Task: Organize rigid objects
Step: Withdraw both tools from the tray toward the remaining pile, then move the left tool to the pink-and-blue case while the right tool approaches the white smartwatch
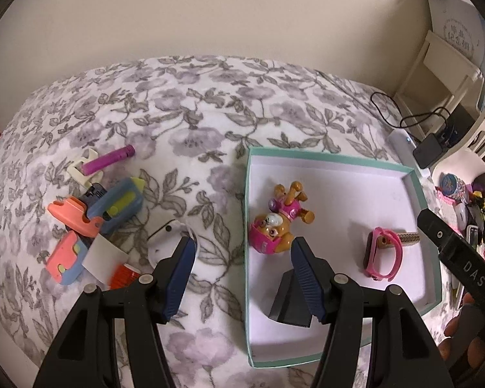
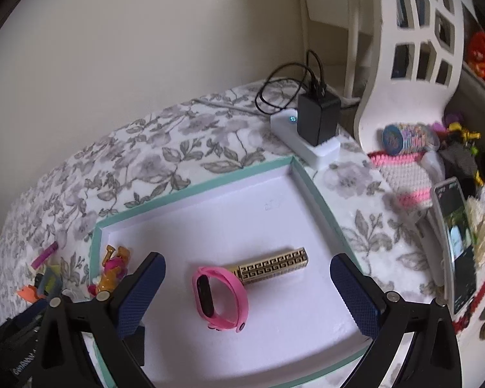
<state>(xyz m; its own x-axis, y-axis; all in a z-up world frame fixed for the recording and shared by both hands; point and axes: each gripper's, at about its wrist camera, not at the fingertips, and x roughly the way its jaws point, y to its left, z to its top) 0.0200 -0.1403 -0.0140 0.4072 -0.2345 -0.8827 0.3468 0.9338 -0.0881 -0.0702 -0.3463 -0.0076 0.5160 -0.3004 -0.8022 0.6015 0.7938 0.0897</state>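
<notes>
A shallow teal-rimmed tray (image 1: pixel 326 156) lies on the floral cloth. In it are a pink and tan toy pup (image 1: pixel 276 221), a pink wristband (image 1: pixel 380 253), a gold patterned bar (image 1: pixel 409 238) and a black block (image 1: pixel 289 300). My left gripper (image 1: pixel 242 255) is open and empty over the tray's left rim. My right gripper (image 2: pixel 247 278) is open and empty above the wristband (image 2: pixel 218 294) and gold bar (image 2: pixel 271 266). Left of the tray lies a pile of loose things: a purple tube (image 1: pixel 108 160), a blue and yellow cutter (image 1: pixel 121 203), coral pieces (image 1: pixel 72 215) and a white case (image 1: pixel 166 234).
A white power bank (image 2: pixel 307 142) with a black charger (image 2: pixel 317 114) stands behind the tray. A white chair (image 2: pixel 410 51), a phone (image 2: pixel 456 242), a knitted pink cloth (image 2: pixel 407 174) and small clutter lie to the right. A wall runs behind.
</notes>
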